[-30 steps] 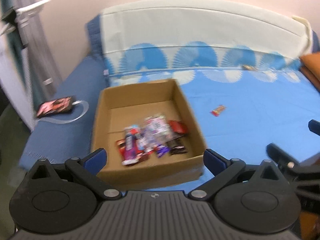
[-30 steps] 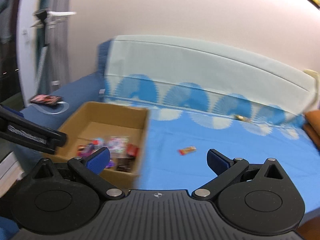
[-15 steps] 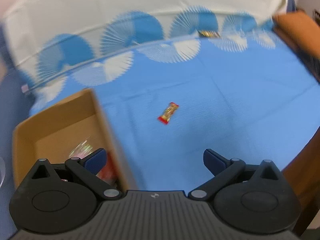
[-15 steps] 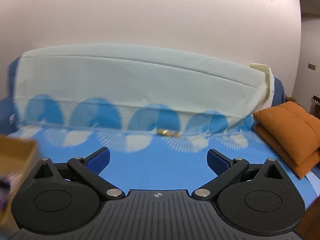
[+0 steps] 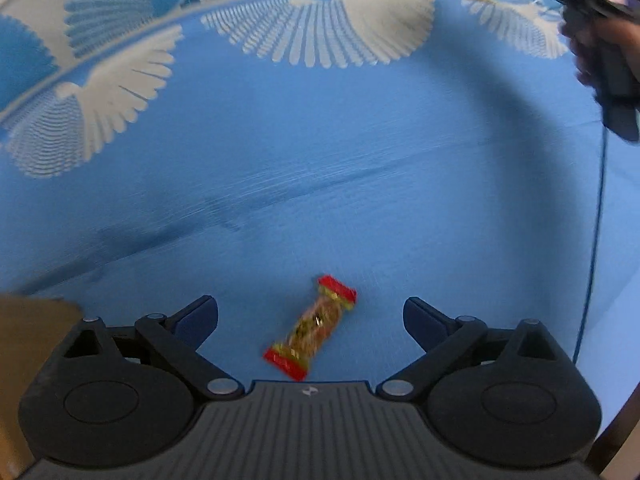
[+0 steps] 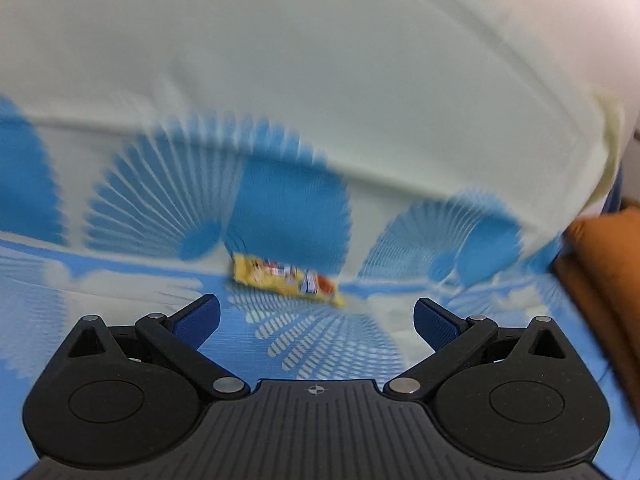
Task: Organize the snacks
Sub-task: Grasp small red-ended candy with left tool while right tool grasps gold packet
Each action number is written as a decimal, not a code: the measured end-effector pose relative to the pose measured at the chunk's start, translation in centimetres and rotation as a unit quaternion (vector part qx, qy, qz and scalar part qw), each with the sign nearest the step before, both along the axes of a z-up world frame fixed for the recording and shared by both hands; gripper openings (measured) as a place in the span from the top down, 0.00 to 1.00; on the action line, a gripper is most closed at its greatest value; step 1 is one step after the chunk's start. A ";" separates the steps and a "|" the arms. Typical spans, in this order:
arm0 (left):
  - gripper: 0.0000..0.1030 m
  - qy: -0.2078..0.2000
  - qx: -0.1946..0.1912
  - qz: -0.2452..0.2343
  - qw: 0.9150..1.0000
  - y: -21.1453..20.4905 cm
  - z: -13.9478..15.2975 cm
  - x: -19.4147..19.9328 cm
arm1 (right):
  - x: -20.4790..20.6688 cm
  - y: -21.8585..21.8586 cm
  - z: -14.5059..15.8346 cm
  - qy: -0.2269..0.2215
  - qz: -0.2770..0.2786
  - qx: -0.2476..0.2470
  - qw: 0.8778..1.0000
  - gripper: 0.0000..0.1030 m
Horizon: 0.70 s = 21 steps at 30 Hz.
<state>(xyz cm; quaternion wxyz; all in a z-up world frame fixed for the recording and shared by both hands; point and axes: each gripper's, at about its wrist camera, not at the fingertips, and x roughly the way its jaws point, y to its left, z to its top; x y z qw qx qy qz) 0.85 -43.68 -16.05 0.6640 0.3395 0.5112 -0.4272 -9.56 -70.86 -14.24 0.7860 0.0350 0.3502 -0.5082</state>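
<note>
My left gripper (image 5: 311, 314) is spread wide around a red-ended candy (image 5: 310, 328) on the blue sheet (image 5: 360, 160). My right gripper (image 6: 316, 318), also spread, faces a yellow snack packet (image 6: 286, 278)

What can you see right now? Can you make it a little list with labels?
surface: blue bed sheet with white fan shapes
near snack: red-ended candy lying on the sheet, between the open left gripper fingers, not gripped
far snack: yellow packet by the white headboard, ahead of the open right gripper
box: cardboard corner at the left edge
cushion: orange, at the right
</note>
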 end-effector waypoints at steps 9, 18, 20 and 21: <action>0.24 0.019 0.032 -0.024 0.999 -1.1 -2.9 1.3 | 5.3 -5.4 -6.2 0.098 0.024 -0.016 0.995 0.00; 0.74 0.033 0.000 -0.018 0.999 -0.9 -0.7 3.1 | 4.3 -5.5 -4.7 0.066 0.048 -0.027 0.996 0.76; 0.74 0.033 -0.016 -0.009 0.999 -0.2 0.8 3.7 | 3.3 -4.4 -3.2 0.040 0.048 -0.026 0.998 0.77; 0.74 0.030 -0.024 -0.006 0.999 0.1 1.7 3.8 | 2.5 -3.3 -2.1 0.022 0.048 -0.023 0.998 0.77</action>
